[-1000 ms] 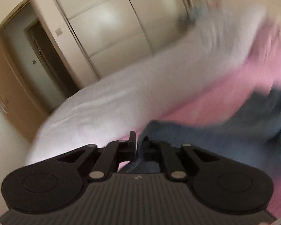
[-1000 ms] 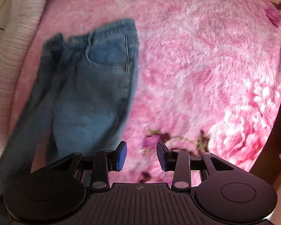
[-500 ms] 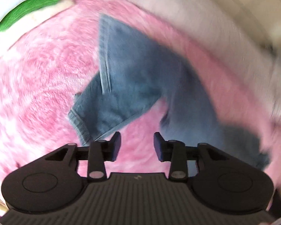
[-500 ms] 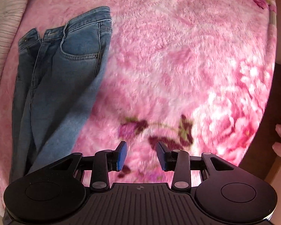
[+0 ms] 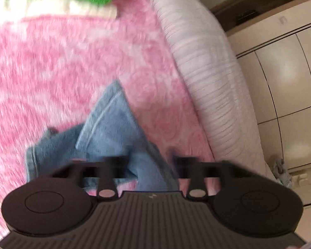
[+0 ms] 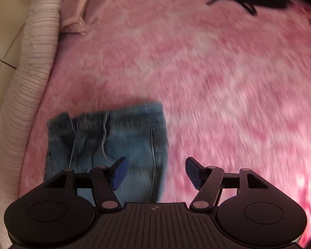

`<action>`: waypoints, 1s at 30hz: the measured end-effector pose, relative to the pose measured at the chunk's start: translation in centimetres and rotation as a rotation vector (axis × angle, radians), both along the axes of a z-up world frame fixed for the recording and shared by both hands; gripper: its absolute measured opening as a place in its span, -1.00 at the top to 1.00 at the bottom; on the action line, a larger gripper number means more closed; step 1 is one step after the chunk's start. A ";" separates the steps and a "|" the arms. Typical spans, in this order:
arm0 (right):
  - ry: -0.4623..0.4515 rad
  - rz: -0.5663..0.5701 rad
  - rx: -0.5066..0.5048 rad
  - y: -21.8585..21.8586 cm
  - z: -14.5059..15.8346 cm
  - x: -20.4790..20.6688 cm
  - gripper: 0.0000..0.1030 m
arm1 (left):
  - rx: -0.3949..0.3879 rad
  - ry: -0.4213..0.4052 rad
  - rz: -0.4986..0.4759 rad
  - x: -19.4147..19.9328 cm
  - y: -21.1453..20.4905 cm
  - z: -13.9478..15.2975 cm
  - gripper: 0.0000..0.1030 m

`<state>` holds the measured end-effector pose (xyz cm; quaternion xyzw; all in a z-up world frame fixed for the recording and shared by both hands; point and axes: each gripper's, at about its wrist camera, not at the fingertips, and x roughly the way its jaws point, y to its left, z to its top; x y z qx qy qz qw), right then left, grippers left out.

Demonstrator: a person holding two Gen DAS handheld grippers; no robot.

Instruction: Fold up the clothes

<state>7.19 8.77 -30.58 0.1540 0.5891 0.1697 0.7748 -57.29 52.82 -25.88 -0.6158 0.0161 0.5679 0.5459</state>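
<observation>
Both views have swung since half a second ago: jeans (image 6: 107,141) then lay long down the left of the right view, now sit lower left as a short block, waistband toward frame top, long axis running down under the right claw (image 6: 154,173). Pink blanket (image 6: 217,83): one. Jeans: one pair. Right claw opening, wide, nothing gripped. Left claw (image 5: 152,166) blurred, fingers look apart, denim (image 5: 114,128) between; grip cannot be told.
</observation>
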 end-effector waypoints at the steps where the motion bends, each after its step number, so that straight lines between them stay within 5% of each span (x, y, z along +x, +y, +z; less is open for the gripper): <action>1: -0.006 -0.005 0.010 0.0 -0.6 0.7 -0.27 | 0.017 0.018 -0.012 0.1 -0.4 0.1 0.98; 5: 0.011 -0.069 0.082 -0.3 -3.2 3.4 -0.27 | 0.083 0.171 -0.079 0.3 -2.2 1.4 0.99; 9: 0.082 -0.089 0.147 0.2 -6.1 5.0 -0.27 | 0.071 0.222 -0.068 -0.9 -4.0 1.8 0.99; 11: 0.084 -0.056 0.126 0.8 -6.6 4.8 -0.06 | 0.067 0.267 -0.073 -1.4 -5.3 2.3 0.99; 12: 0.074 -0.022 0.110 1.1 -6.4 4.6 0.80 | 0.072 0.285 -0.078 -1.9 -6.0 2.8 0.99; 19: 0.043 0.081 0.209 -2.3 0.7 3.5 0.98 | 0.144 0.391 -0.082 -8.4 -13.2 8.2 0.99; 22: 0.064 0.086 0.221 -6.4 3.5 0.7 0.98 | 0.125 0.466 -0.068 -11.7 -17.4 7.8 0.99; 26: 0.127 0.167 0.013 -10.8 1.8 -4.6 0.92 | -0.113 0.726 -0.155 -13.9 -21.2 0.0 0.76; 27: 0.172 0.177 -0.094 -11.6 0.4 -5.7 0.91 | -0.190 0.738 -0.185 -14.2 -21.8 -2.4 0.76; 30: 0.234 0.171 -0.278 -13.3 -1.8 -7.4 0.86 | -0.238 0.760 -0.199 -14.4 -23.4 -5.4 0.71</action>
